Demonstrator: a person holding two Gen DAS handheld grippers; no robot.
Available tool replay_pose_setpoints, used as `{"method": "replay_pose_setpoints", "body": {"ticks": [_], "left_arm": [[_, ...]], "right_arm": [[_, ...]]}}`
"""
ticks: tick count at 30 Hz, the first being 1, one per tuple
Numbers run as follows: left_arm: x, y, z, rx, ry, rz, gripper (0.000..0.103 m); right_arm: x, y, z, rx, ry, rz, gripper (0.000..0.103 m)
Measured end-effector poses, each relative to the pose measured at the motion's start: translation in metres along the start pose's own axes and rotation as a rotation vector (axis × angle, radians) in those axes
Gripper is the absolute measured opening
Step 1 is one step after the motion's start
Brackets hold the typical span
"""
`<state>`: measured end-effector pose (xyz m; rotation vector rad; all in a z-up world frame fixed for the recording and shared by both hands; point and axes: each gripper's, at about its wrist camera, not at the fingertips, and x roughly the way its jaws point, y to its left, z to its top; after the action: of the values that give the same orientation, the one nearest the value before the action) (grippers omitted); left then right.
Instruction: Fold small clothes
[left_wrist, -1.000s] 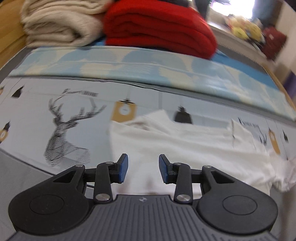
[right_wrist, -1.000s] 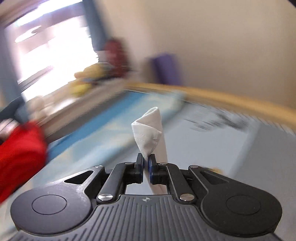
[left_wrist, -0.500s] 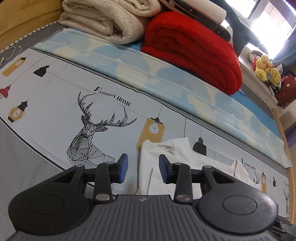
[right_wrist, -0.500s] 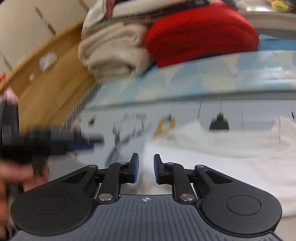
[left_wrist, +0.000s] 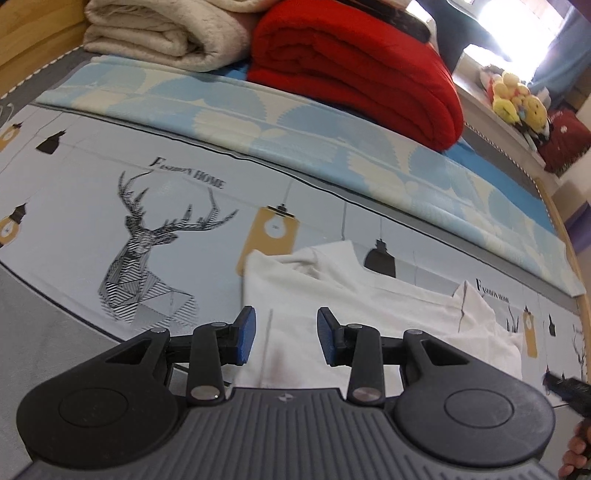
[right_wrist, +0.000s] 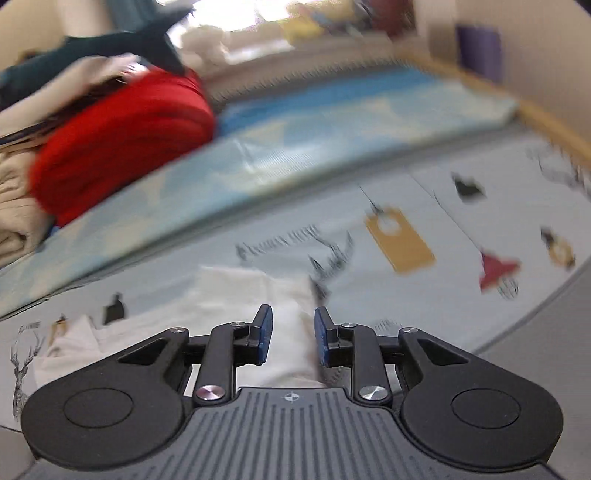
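Observation:
A small white garment (left_wrist: 351, 306) lies flat on the printed bed sheet (left_wrist: 74, 192), partly folded, with a collar or edge at its far left. My left gripper (left_wrist: 284, 336) is open and empty, just above the garment's near left edge. In the right wrist view the same white garment (right_wrist: 243, 299) lies under my right gripper (right_wrist: 291, 336), which is open with cloth showing between the fingers but not pinched. The right view is blurred by motion.
A red folded blanket (left_wrist: 362, 66) and a beige one (left_wrist: 162, 33) are stacked at the back on a blue-and-cream mat (left_wrist: 332, 144). Stuffed toys (left_wrist: 517, 103) sit on a ledge at the far right. A wooden bed frame (right_wrist: 546, 122) borders the right side.
My right gripper let go of the white cloth it held pinched upright, opened, and swung over the garment on the bed. My left gripper stayed open and shifted slightly over the garment's left edge.

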<state>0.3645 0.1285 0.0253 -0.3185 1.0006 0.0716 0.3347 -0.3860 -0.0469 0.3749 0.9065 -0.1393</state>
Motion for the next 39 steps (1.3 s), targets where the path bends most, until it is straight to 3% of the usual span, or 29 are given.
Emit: {"method": "replay_pose_setpoints", "body": {"ticks": [4,9,10,12,14,16,20,22,30,35,38,39], "left_arm": [[0.011,-0.015,-0.002,0.01,0.015,0.004,0.041],[0.018,-0.037,-0.007,0.033,0.026,-0.012,0.041],[0.02,-0.04,-0.008,0.038,0.029,-0.016,0.041],[0.022,-0.046,-0.009,0.046,0.034,-0.024,0.041],[0.023,-0.048,-0.009,0.045,0.035,-0.026,0.041],[0.023,-0.046,-0.008,0.038,0.034,-0.025,0.041],[0.02,-0.043,-0.008,0.042,0.032,-0.028,0.041],[0.019,-0.041,-0.009,0.041,0.033,-0.025,0.041],[0.02,-0.039,-0.01,0.048,0.043,-0.027,0.041],[0.022,-0.041,-0.009,0.046,0.045,-0.036,0.041],[0.023,-0.042,-0.009,0.046,0.049,-0.04,0.041],[0.023,-0.042,-0.008,0.045,0.05,-0.041,0.041]], "right_arm": [[0.035,-0.025,-0.005,0.059,0.16,0.051,0.029],[0.054,-0.015,-0.015,0.132,0.199,0.129,0.036],[0.055,-0.013,-0.017,0.087,0.217,0.109,0.033],[0.059,-0.009,-0.025,-0.022,0.266,-0.021,0.028],[0.062,-0.01,-0.029,-0.025,0.31,-0.035,0.028],[0.049,-0.009,-0.018,0.003,0.261,-0.008,0.028],[0.026,-0.008,0.011,0.066,0.083,0.072,0.029],[0.03,-0.008,0.019,0.08,0.054,0.075,0.031],[0.08,-0.004,0.027,0.118,0.073,0.062,0.046],[0.098,0.001,0.03,0.078,0.08,0.054,0.046],[0.101,0.007,0.032,0.059,0.069,0.047,0.037],[0.102,0.009,0.033,0.045,0.066,0.047,0.027]]}}
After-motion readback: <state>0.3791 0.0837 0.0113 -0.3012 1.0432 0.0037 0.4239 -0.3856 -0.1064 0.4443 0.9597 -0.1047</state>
